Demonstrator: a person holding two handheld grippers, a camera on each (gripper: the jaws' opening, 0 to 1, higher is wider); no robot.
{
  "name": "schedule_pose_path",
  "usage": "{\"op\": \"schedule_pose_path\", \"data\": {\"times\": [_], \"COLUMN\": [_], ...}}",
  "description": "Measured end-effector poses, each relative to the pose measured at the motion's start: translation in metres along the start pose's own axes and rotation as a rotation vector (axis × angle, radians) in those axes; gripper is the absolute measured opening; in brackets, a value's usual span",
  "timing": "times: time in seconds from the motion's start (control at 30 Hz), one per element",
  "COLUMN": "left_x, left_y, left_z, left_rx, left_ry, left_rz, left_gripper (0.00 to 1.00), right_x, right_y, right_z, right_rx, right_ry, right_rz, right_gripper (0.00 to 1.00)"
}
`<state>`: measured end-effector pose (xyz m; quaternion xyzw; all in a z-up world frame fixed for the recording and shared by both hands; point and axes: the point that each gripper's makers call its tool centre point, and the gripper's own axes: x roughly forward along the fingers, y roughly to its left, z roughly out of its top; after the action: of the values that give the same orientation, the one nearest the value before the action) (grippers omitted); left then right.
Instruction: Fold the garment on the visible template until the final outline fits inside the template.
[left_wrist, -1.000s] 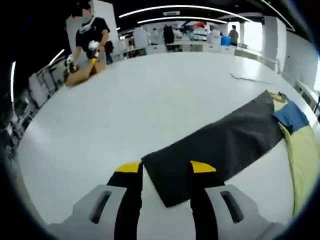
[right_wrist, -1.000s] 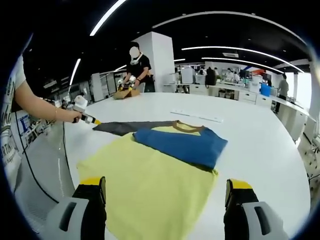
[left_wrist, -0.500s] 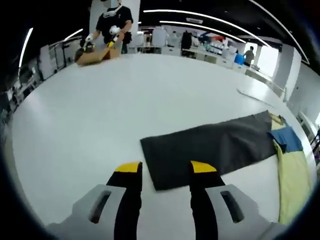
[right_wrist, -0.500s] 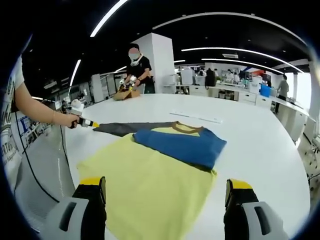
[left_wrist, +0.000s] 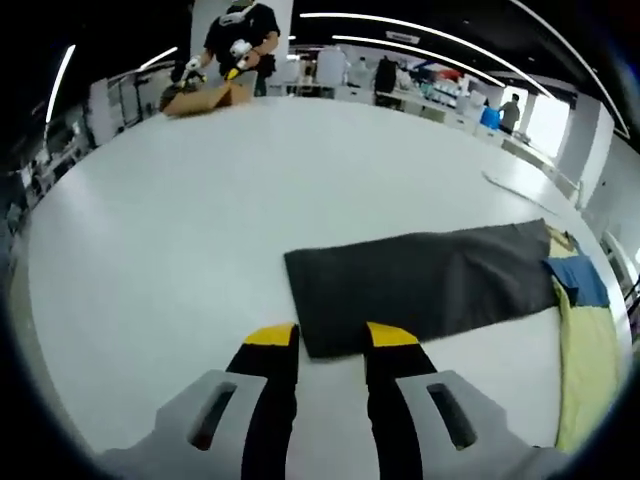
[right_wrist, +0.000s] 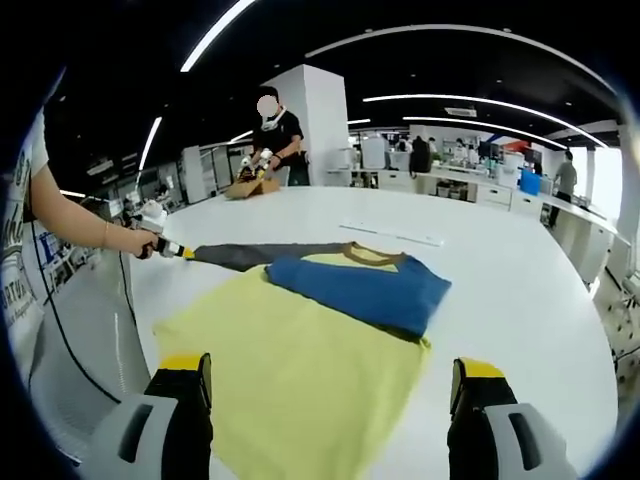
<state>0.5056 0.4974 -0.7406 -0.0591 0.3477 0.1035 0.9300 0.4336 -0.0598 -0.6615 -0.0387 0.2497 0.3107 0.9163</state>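
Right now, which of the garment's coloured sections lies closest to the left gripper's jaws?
The dark grey section: its end lies just beyond the left gripper. The blue section and yellow section lie farther off at the garment's other end.

Yellow garment (left_wrist: 585, 360) cut off at the left gripper view's right edge.

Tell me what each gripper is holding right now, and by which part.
Nothing held. The left gripper is narrowly open, its tips at the dark sleeve's end. The right gripper is wide open over the yellow garment.
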Motion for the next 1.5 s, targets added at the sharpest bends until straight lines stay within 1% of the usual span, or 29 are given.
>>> {"op": "schedule_pose_path", "data": {"times": [0.03, 0.07, 0.1, 0.13, 0.17, 0.2, 0.23, 0.37, 0.5, 0.6, 0.67, 0.77, 0.93, 1.07, 1.17, 1.4, 1.5], "left_x": [-0.001, -0.002, -0.002, -0.002, -0.003, -0.005, -0.005, -0.006, -0.006, -0.005, -0.003, -0.003, -0.004, -0.003, -0.002, -0.005, -0.006], "left_y": [0.000, -0.001, -0.002, 0.000, 0.001, 0.003, 0.002, 0.000, 0.001, 0.002, 0.002, 0.006, 0.007, 0.009, 0.009, 0.006, 0.005], "left_z": [-0.005, -0.004, -0.005, -0.006, -0.007, -0.010, -0.010, -0.010, -0.010, -0.009, -0.007, -0.007, -0.006, -0.005, -0.004, -0.002, 0.000], "left_rx": [-0.049, -0.088, -0.108, -0.097, -0.084, -0.034, -0.023, -0.056, -0.031, -0.042, -0.078, -0.109, -0.057, -0.050, -0.018, -0.032, -0.020], "left_ry": [0.023, 0.014, 0.010, 0.014, 0.025, 0.047, 0.052, 0.055, 0.075, 0.087, 0.067, 0.067, 0.064, 0.062, 0.063, 0.048, 0.041], "left_rz": [0.002, -0.002, -0.003, 0.005, 0.012, 0.030, 0.030, 0.028, 0.033, 0.024, 0.009, 0.005, 0.011, 0.015, 0.013, 0.007, 0.006], "left_gripper": [0.17, 0.18, 0.18, 0.17, 0.14, 0.13, 0.12, 0.10, 0.10, 0.06, 0.02, 0.02, 0.02, 0.02, 0.02, 0.01, 0.01], "right_x": [0.000, 0.000, 0.000, 0.000, 0.000, 0.000, 0.000, 0.000, 0.000, 0.000, 0.000, 0.000, -0.001, -0.002, -0.003, -0.004, -0.005], "right_y": [0.000, 0.001, 0.001, 0.001, 0.001, 0.001, 0.002, 0.001, 0.001, 0.001, 0.003, 0.004, 0.003, 0.003, 0.003, 0.005, 0.006], "right_z": [0.000, 0.000, 0.000, 0.000, -0.001, 0.000, 0.000, -0.001, -0.002, -0.002, -0.003, -0.004, -0.006, -0.006, -0.006, -0.007, -0.005], "right_rx": [0.001, -0.001, -0.003, -0.005, -0.007, -0.007, -0.007, -0.008, -0.017, -0.020, -0.021, -0.025, -0.019, -0.015, -0.012, -0.012, -0.016], "right_ry": [0.001, 0.002, 0.003, 0.004, 0.005, 0.005, 0.004, 0.005, 0.009, 0.011, 0.015, 0.019, 0.019, 0.015, 0.013, 0.016, 0.011], "right_rz": [0.000, 0.001, 0.002, 0.001, 0.001, 0.001, 0.000, -0.009, -0.016, -0.015, -0.010, -0.009, -0.015, -0.017, -0.017, -0.004, 0.003], "right_gripper": [0.99, 0.99, 0.99, 0.99, 0.99, 0.99, 0.99, 0.98, 0.97, 0.97, 0.97, 0.98, 0.98, 0.98, 0.98, 0.99, 0.99]}}
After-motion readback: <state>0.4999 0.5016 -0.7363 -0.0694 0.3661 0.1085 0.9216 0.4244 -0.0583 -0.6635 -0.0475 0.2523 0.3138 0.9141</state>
